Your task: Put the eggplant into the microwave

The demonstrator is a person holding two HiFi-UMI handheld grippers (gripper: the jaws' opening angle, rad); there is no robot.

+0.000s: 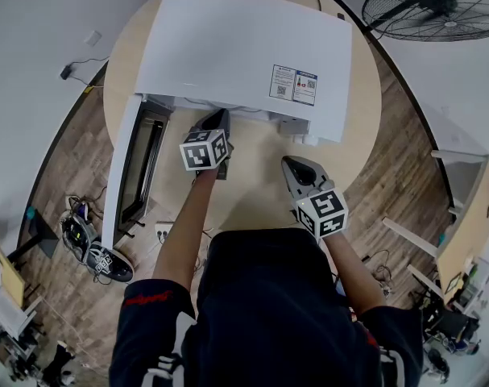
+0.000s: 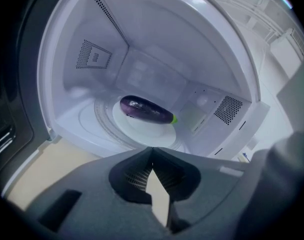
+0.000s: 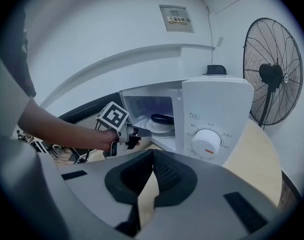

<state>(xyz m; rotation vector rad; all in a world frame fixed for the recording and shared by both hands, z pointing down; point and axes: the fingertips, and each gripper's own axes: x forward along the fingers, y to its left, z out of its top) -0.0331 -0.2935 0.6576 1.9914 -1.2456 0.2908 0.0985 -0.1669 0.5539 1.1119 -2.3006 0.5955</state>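
Purple and glossy, the eggplant (image 2: pixel 145 109) lay on its side on the round white turntable plate (image 2: pixel 122 130) inside the microwave (image 1: pixel 244 51). It sat straight ahead of the left tongs (image 2: pixel 152 153), well beyond their tips and apart from them. Its green stem end pointed toward the right side of the cavity as seen from those tongs.

The left tongs were closed, jaws pressed together with nothing between them. They were held just in front of the oven's open mouth, angled downward over the pale wooden bench (image 1: pixel 256 188). The microwave door (image 1: pixel 138 168), dark-windowed, stood swung wide open to the left of the left tongs.

The right tongs (image 3: pixel 153 153) were also closed and empty. They hung farther back from the oven than the left tongs, over the near part of the bench. Ahead of them and slightly to their right was the microwave's white control panel with its round dial (image 3: pixel 207 143). From the right tongs, the eggplant showed as a dark shape inside the lit cavity, ahead and past the left tongs.

A black standing fan (image 3: pixel 272 74) stood off the bench, far to the right of the right tongs.
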